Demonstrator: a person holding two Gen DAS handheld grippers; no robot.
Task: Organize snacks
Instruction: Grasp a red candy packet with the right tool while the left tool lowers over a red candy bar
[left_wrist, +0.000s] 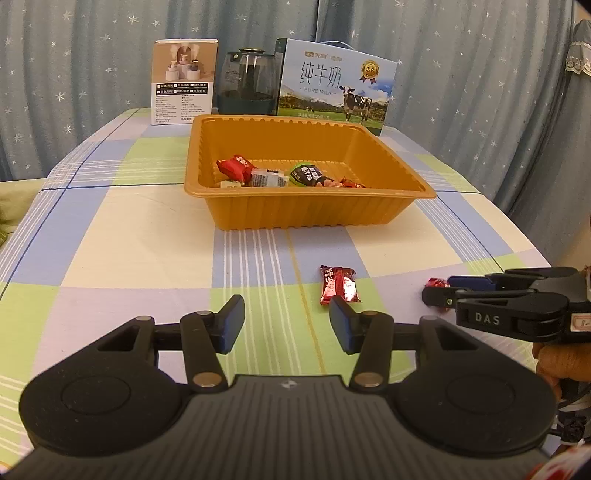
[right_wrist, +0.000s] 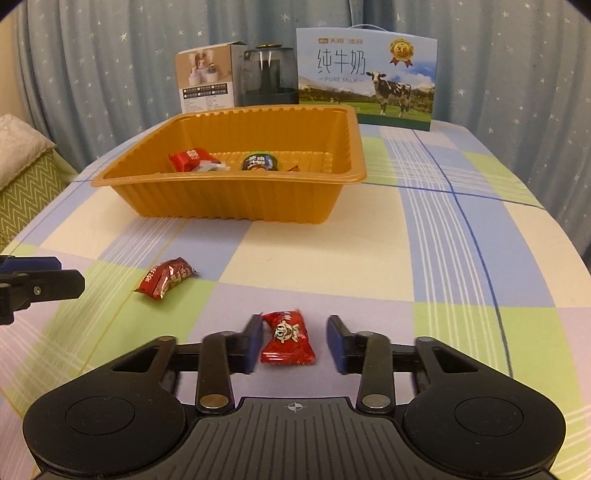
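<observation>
The right claw (right_wrist: 295, 341) stands open around a red candy (right_wrist: 288, 338) on the desk (right_wrist: 461, 258), the left pad touching. The left claw (left_wrist: 286, 325) is open, empty, near a red bar (left_wrist: 338, 284). The tray (left_wrist: 314, 210) hides part of its snacks (labels unreadable).

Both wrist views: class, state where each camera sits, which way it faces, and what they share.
Left wrist: on the left hand-held gripper, facing the tray; the right hand-held gripper and a hand show.
Right wrist: on the right hand-held gripper, astride a red candy, facing the tray.
Shared: tray, long red snack bar, milk box.
</observation>
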